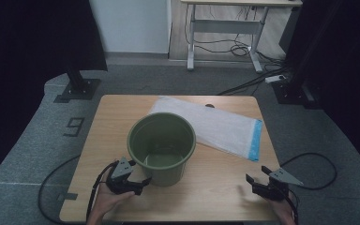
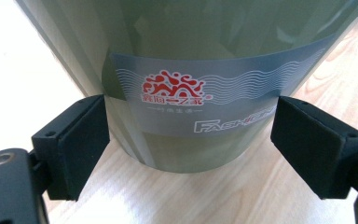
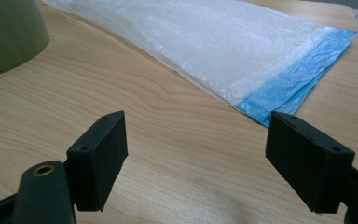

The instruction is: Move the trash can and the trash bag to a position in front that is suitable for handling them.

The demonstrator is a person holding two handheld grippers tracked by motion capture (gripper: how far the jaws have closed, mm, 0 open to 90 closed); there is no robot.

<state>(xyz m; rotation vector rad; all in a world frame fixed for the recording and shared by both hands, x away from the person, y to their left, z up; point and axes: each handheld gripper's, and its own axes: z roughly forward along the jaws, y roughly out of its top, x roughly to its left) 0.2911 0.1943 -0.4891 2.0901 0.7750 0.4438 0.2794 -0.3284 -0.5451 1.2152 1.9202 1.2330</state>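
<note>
An empty olive-green plastic bucket (image 1: 161, 146) stands upright in the middle of the wooden table (image 1: 122, 108). Its lower wall (image 2: 191, 56), with a grey label and red logo, sits right in front of my left gripper (image 2: 189, 140). The jaws are spread wide on either side of the wall, open, not pressing it. The left gripper (image 1: 138, 183) rests at the bucket's front left foot. A flat white plastic bag (image 1: 211, 125) with a blue end strip lies behind and right of the bucket. My right gripper (image 1: 258, 184) is open over bare wood, short of the bag's blue strip (image 3: 298, 79).
Cables trail off both front corners of the table. The bucket's edge (image 3: 9, 37) sits at the far left of the right gripper view. Beyond the table are grey carpet, a black stand base (image 1: 77, 89) and a desk frame (image 1: 225, 28).
</note>
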